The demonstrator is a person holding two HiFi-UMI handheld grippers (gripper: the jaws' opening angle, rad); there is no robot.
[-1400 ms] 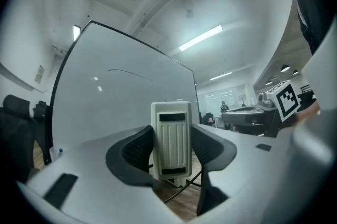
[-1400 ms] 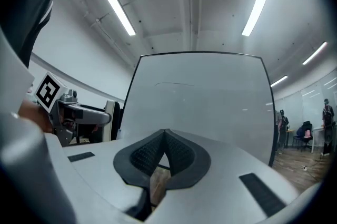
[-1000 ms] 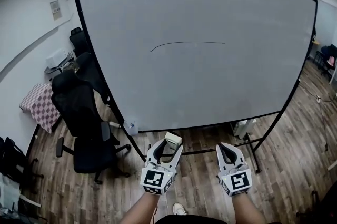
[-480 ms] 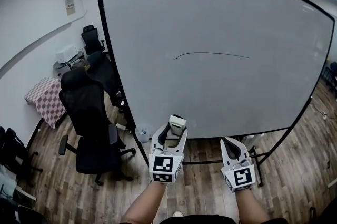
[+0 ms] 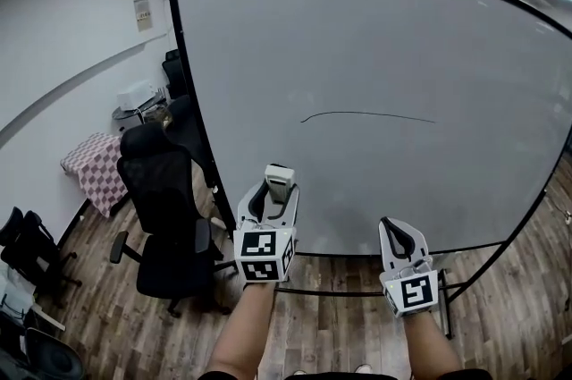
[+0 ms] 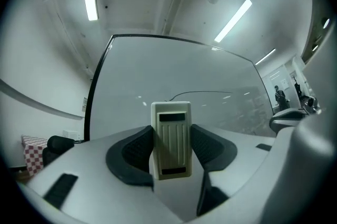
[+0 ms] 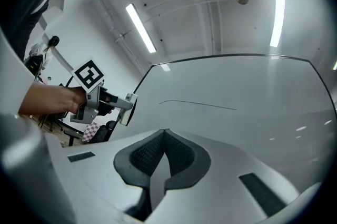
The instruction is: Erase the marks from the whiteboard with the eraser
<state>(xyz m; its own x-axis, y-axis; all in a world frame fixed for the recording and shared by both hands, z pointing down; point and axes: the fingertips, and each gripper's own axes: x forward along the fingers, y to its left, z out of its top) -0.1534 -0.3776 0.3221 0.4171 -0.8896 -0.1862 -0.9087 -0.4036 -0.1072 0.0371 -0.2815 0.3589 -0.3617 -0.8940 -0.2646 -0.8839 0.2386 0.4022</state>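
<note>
**While the eraser stood short of the board, the mark lay up and to its right**

As the head view showed, the whiteboard (image 5: 402, 38) filled most of the frame, and its only mark (image 5: 366, 114) was a thin dark line at centre right. It ran nearly level, with its long axis left to right and its left end hooked slightly downward.

The left gripper (image 5: 275, 195), at lower centre, had its jaws closed against the two sides of the eraser (image 5: 279, 179). The eraser stood lengthwise between the pads, its far end projecting beyond them toward the board. Whether it touched the board could not be told with certainty, but it appeared to be held clear of the surface.

From the eraser, the line's left end lay above and a little to the right, and the rest of the line extended further right across the frame. In the left gripper view that hooked end sat just above the eraser's upper edge, so the tool was judged to be aimed almost directly at it.

The right gripper (image 5: 396, 235), lower and further right, had its jaws pressed together with nothing between them. It sat below the line's right half and further from it than the left gripper.

The coming move was judged to turn on lifting the eraser up to the line's left end and then sweeping rightward along its length
</note>
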